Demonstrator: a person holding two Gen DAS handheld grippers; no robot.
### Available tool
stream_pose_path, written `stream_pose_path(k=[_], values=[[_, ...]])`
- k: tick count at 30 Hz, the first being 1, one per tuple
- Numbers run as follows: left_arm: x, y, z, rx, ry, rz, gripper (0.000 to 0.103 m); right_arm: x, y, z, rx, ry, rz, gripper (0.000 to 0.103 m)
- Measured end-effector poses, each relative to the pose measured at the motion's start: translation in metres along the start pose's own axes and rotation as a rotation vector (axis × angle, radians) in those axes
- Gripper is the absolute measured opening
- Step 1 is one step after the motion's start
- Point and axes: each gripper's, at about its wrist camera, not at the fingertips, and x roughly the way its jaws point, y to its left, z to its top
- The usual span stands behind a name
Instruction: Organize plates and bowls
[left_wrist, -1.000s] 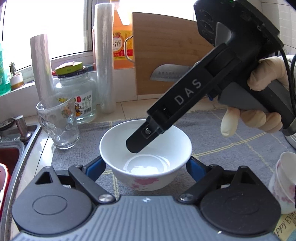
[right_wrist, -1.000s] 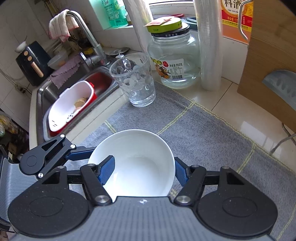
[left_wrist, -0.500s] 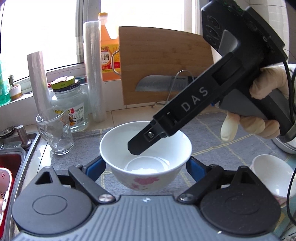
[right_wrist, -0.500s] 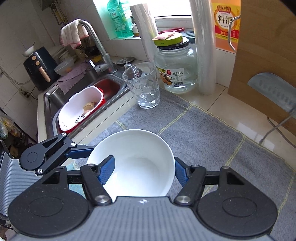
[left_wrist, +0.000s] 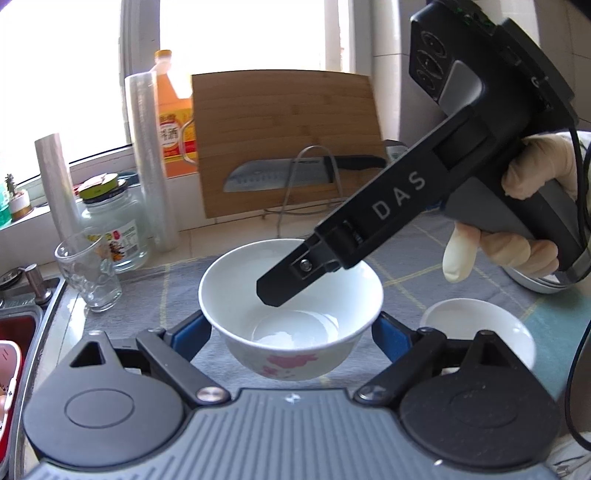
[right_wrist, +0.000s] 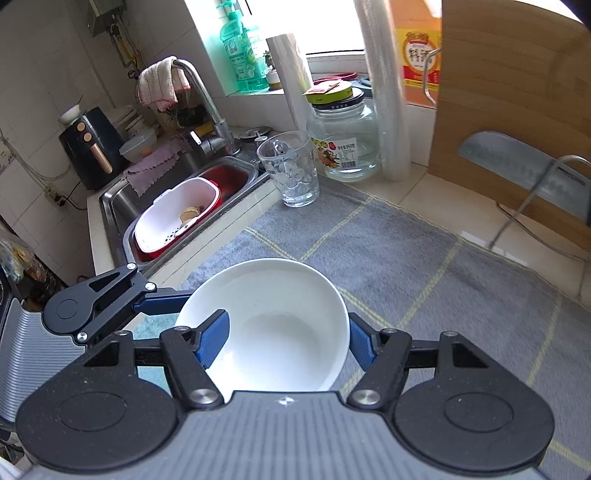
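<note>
The bowl (left_wrist: 291, 314) sits between the fingers of the left gripper (left_wrist: 291, 332), above the mat (right_wrist: 388, 251). The right gripper (right_wrist: 284, 339) pinches one side of the bowl, with one finger inside it. A second bowl (left_wrist: 476, 325) rests on the mat to the right. At the mat's far left corner stands a glass (right_wrist: 293, 170) (the jar (right_wrist: 343, 144) is just behind it). The sink (right_wrist: 166, 192) lies left of the mat, and a basket (right_wrist: 173, 218) sits in it. The cutting board (left_wrist: 284, 140) leans behind the mat

Glossy white bowl (left_wrist: 291, 314) (glazed ceramic, seemingly), rough grey cloth mat (right_wrist: 388, 258), wooden board (left_wrist: 284, 136).
</note>
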Motion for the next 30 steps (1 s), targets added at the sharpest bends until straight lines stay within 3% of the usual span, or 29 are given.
stream_pose_path(k=[20,30], values=[[-0.006,-0.071,0.007,0.090,0.001,-0.189,0.093,-0.081,-0.013,-0.068,0.108,-0.066,-0.134,0.074],[0.002,-0.096,0.000,0.130,0.047,-0.273,0.093,-0.094,-0.024,-0.101,0.183,-0.042,-0.176,0.074]])
